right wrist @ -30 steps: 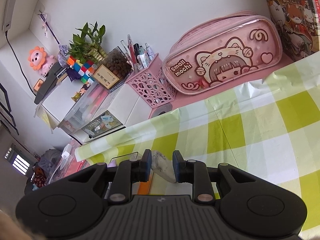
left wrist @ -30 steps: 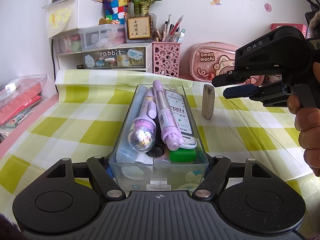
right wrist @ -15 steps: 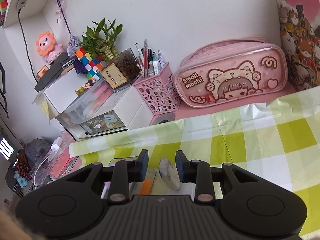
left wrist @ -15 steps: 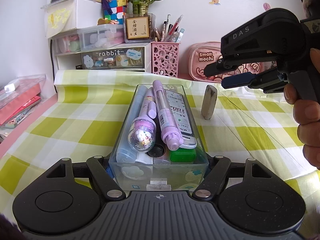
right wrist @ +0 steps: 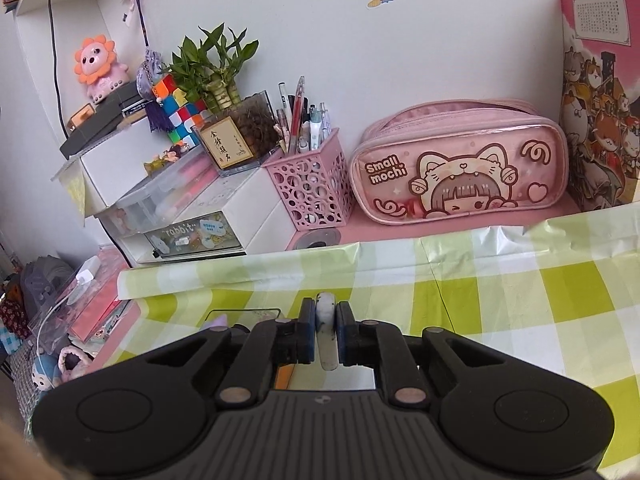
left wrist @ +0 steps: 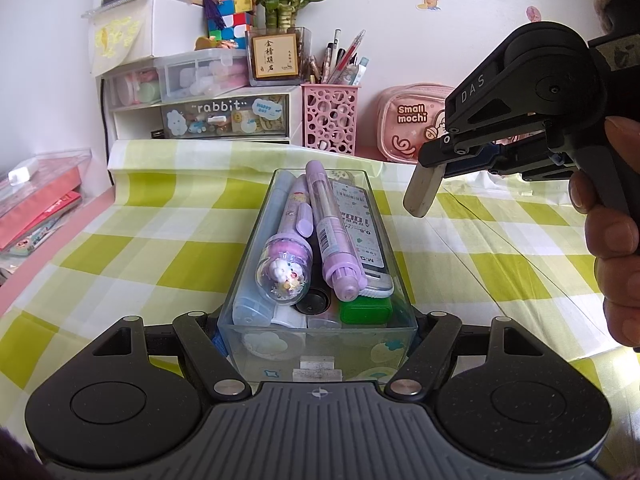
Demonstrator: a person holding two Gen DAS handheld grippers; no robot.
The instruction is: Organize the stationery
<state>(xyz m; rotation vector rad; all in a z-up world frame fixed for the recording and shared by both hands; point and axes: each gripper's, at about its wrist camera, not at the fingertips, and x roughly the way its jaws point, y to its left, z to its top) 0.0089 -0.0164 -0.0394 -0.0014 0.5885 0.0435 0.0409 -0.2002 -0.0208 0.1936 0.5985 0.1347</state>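
The table [left wrist: 120, 240], under a green and white checked cloth, carries a clear box [left wrist: 318, 280] that serves as the landmark here. The box stands lengthwise in front of the left gripper [left wrist: 318, 330] and is packed with stationery: a grey tube, a purple pen with a domed charm end [left wrist: 285, 270], a second purple pen [left wrist: 332, 240], a flat refill pack [left wrist: 360, 224] and a small green block [left wrist: 364, 309] at the near end.

The left gripper is spread wide, one finger against each side wall of the box's near end, clamped on it.

Behind the box, against the wall, stand a pink pen holder [left wrist: 330, 118] and a pink pencil case [left wrist: 412, 122].

To the right of the box and above the cloth, a hand [left wrist: 612, 248] holds the right gripper [left wrist: 430, 162]. Its jaws have just been closing and are now pressed together on a grey eraser [left wrist: 423, 190], which hangs clear of the table, tilted, well to the right of the box's far end. In the right wrist view the eraser [right wrist: 325, 326] sits edge-on between the two blue pads [right wrist: 307, 332], both touching it.
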